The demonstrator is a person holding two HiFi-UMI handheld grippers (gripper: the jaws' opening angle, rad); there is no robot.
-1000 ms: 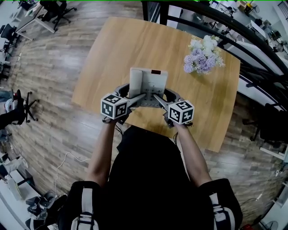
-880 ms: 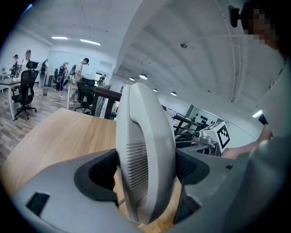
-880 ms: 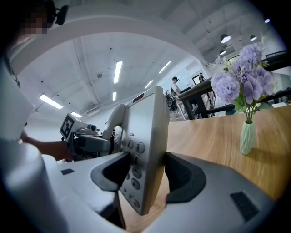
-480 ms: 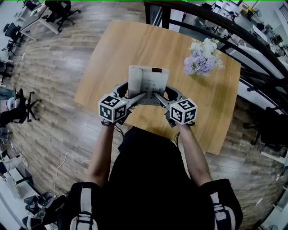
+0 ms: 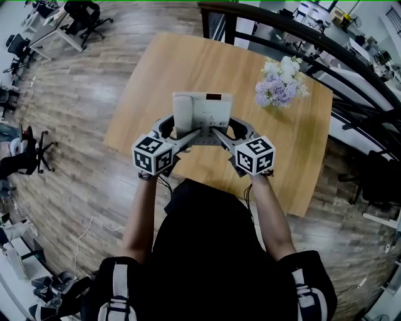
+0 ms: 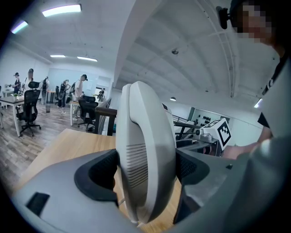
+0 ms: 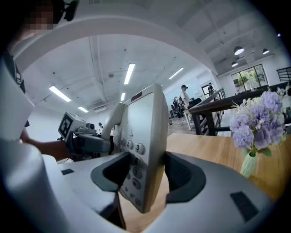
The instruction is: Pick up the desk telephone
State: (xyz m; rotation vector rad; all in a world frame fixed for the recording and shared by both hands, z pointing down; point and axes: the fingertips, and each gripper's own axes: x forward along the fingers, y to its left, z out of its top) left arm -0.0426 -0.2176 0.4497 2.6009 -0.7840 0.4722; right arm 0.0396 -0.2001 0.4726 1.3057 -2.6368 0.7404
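Purple flowers (image 5: 280,84), apparently in a vase (image 7: 248,164), on wooden table (image 5: 182,63).

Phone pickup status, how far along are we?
Done: left tool is shut on the telephone at its handset side, right tool at its keypad side. In hand: the telephone looks lifted, its lower edge seeming clear of the table. Left: nothing obvious beyond holding it steady.

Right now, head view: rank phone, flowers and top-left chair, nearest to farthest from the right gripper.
1. Phone: held in the right gripper.
2. Flowers: ahead right, on the table.
3. Chair: on the floor, far top left.
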